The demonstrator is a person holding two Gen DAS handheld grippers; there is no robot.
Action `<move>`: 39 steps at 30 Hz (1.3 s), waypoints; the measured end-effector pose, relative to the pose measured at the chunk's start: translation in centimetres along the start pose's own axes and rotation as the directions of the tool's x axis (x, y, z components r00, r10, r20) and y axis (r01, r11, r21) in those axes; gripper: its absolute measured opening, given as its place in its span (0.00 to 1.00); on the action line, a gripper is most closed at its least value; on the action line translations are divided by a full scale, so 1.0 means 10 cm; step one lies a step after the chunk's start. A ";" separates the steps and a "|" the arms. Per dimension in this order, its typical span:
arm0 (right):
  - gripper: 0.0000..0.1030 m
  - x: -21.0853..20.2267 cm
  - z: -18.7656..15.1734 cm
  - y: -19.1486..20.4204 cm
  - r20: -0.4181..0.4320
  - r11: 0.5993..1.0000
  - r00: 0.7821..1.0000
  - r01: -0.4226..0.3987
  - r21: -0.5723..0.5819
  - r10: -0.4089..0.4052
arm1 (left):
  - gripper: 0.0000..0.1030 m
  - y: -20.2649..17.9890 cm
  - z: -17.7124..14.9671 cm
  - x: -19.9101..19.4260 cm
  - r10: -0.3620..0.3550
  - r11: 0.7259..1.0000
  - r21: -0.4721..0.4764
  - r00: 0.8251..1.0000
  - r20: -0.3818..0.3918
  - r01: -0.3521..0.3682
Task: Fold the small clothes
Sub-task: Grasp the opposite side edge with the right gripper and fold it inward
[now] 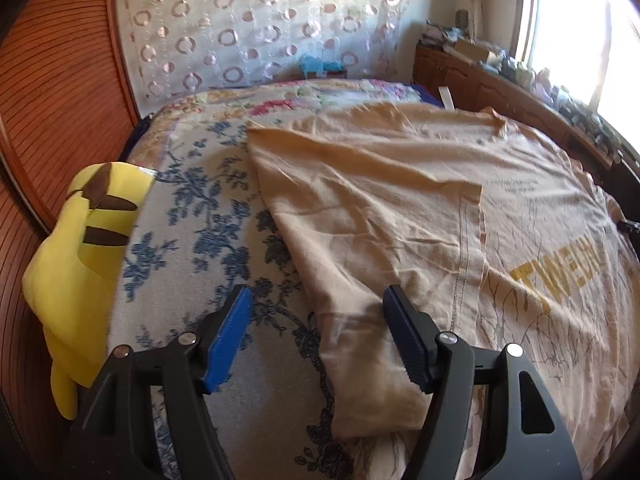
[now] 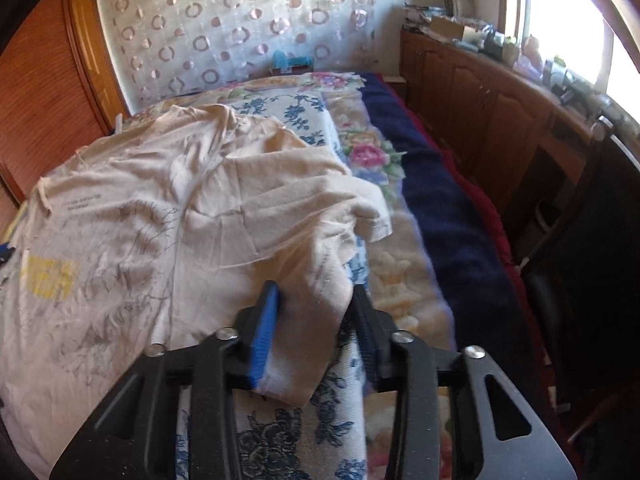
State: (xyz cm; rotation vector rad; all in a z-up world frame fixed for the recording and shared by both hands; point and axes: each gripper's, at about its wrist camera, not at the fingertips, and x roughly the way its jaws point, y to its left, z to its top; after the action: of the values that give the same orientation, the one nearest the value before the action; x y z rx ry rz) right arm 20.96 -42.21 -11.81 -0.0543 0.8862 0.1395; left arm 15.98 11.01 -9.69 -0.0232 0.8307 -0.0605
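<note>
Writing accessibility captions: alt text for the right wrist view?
The right gripper, jaws partly open, straddles a bunched corner of a cream cotton T-shirt spread on a blue-floral bedspread. A navy blanket lies beside it, a wooden cabinet beyond.

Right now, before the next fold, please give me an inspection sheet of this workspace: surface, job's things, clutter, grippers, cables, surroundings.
Surface: bed covered with a blue-flowered spread; a navy blanket lies along its window side.
Job's things: beige T-shirt spread out and wrinkled, one side already turned over.
Clutter: yellow plush toy at the bed's edge, apart from the shirt.
Grippers: left gripper open, over the shirt's near edge; right gripper has a bunch of the shirt between its fingers, whether it is clamped cannot be told.
Cables: nothing seen.
Surroundings: wooden cabinet with small items below the window; circle-patterned curtain behind the bed.
</note>
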 end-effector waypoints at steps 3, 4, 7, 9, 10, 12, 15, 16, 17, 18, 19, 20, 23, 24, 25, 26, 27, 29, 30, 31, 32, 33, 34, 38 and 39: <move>0.06 -0.07 0.00 0.05 0.015 0.999 0.999 0.030 -0.041 -0.030 | 0.67 0.01 -0.01 -0.18 -0.014 1.000 -0.020 0.999 0.044 0.015; 0.04 -0.08 0.00 0.05 0.023 0.998 0.999 0.029 -0.049 -0.028 | 0.67 0.00 -0.01 -0.29 -0.018 1.000 -0.024 0.998 0.067 0.020; 0.02 -0.17 0.05 0.09 0.064 0.996 0.997 0.054 -0.064 -0.050 | 0.67 -0.07 -0.03 -0.54 -0.024 0.999 -0.022 0.993 0.115 0.026; 0.01 -0.29 0.13 0.13 0.107 0.997 0.994 0.045 -0.069 -0.037 | 0.67 -0.16 -0.03 -0.68 -0.040 0.999 -0.009 0.989 0.144 0.042; 0.01 -0.32 0.17 0.16 0.120 0.996 0.992 0.039 -0.074 -0.030 | 0.67 -0.20 -0.02 -0.73 -0.049 0.999 -0.003 0.987 0.155 0.050; 0.01 -0.43 0.28 0.25 0.155 0.995 0.988 0.031 -0.094 -0.017 | 0.67 -0.31 -0.02 -0.86 -0.067 0.998 0.007 0.982 0.179 0.067; 0.01 -0.59 0.48 0.49 0.202 0.991 0.979 -0.009 -0.135 0.036 | 0.67 -0.46 -0.01 -0.96 -0.099 0.995 0.024 0.975 0.200 0.096; 0.01 -0.64 0.54 0.60 0.216 0.987 0.974 -0.030 -0.156 0.064 | 0.67 -0.53 -0.02 -0.99 -0.109 0.994 0.034 0.973 0.204 0.104; 0.01 -0.71 0.60 0.74 0.228 0.981 0.968 -0.061 -0.183 0.102 | 0.67 -0.58 -0.02 -1.00 -0.111 0.994 0.043 0.972 0.206 0.104; 0.01 -0.77 0.63 0.87 0.235 0.973 0.961 -0.097 -0.208 0.146 | 0.67 -0.64 -0.02 -1.02 -0.112 0.993 0.053 0.971 0.211 0.103; 0.01 -0.81 0.66 0.99 0.232 0.963 0.953 -0.144 -0.227 0.197 | 0.67 -0.71 -0.03 -1.04 -0.112 0.993 0.066 0.970 0.217 0.100; 0.01 -0.84 0.67 1.08 0.222 0.950 0.941 -0.201 -0.241 0.256 | 0.67 -0.75 -0.04 -1.04 -0.112 0.992 0.074 0.970 0.217 0.099; 0.31 -0.82 0.67 1.37 0.188 0.925 0.932 -0.249 -0.288 0.309 | 0.67 -0.88 -0.08 -1.04 -0.136 0.988 0.099 0.968 0.209 0.118; 0.50 -0.82 0.65 1.41 0.196 0.925 0.936 -0.225 -0.306 0.293 | 0.67 -0.92 -0.09 -1.04 -0.143 0.987 0.105 0.968 0.205 0.124; 0.51 -0.80 0.63 1.40 0.208 0.924 0.935 -0.212 -0.319 0.287 | 0.67 -0.94 -0.10 -1.03 -0.146 0.986 0.108 0.968 0.202 0.126; 0.51 -0.78 0.61 1.37 0.208 0.925 0.938 -0.202 -0.321 0.277 | 0.67 -0.97 -0.12 -1.03 -0.149 0.985 0.111 0.969 0.199 0.129; 0.51 -0.72 0.60 1.30 0.202 0.934 0.947 -0.183 -0.306 0.252 | 0.67 -1.00 -0.13 -1.02 -0.152 0.985 0.112 0.969 0.196 0.132; 0.51 -0.61 0.56 1.11 0.182 0.955 0.964 -0.144 -0.258 0.194 | 0.67 -1.05 -0.15 -1.00 -0.163 0.983 0.114 0.968 0.189 0.143; 0.51 -0.54 0.53 0.97 0.167 0.964 0.972 -0.125 -0.234 0.166 | 0.67 -1.07 -0.16 -0.99 -0.167 0.982 0.114 0.968 0.187 0.147; 0.51 -0.49 0.51 0.88 0.157 0.970 0.977 -0.108 -0.219 0.144 | 0.67 -1.09 -0.17 -0.98 -0.169 0.982 0.114 0.968 0.185 0.150; 0.51 -0.42 0.48 0.76 0.144 0.977 0.984 -0.080 -0.199 0.110 | 0.67 -1.11 -0.18 -0.97 -0.171 0.982 0.113 0.968 0.184 0.152; 0.51 -0.38 0.47 0.68 0.135 0.981 0.987 -0.059 -0.187 0.085 | 0.67 -1.13 -0.19 -0.95 -0.175 0.981 0.113 0.968 0.182 0.156; 0.51 -0.33 0.44 0.57 0.124 0.985 0.991 -0.035 -0.169 0.056 | 0.67 -1.15 -0.20 -0.94 -0.180 0.981 0.111 0.967 0.178 0.161; 0.51 -0.12 0.36 0.16 0.074 0.997 0.997 0.021 -0.077 -0.015 | 0.67 -1.25 -0.24 -0.88 -0.193 0.978 0.118 0.968 0.163 0.175; 0.51 -0.08 0.34 0.08 0.061 0.998 0.998 0.024 -0.055 -0.021 | 0.67 -1.27 -0.24 -0.88 -0.194 0.977 0.122 0.968 0.160 0.176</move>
State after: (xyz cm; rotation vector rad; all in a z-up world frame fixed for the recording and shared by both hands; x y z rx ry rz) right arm 23.01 -41.09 -9.03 -0.1117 0.8213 0.1443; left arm 7.72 -1.07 -4.31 -0.0050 0.6505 -0.2763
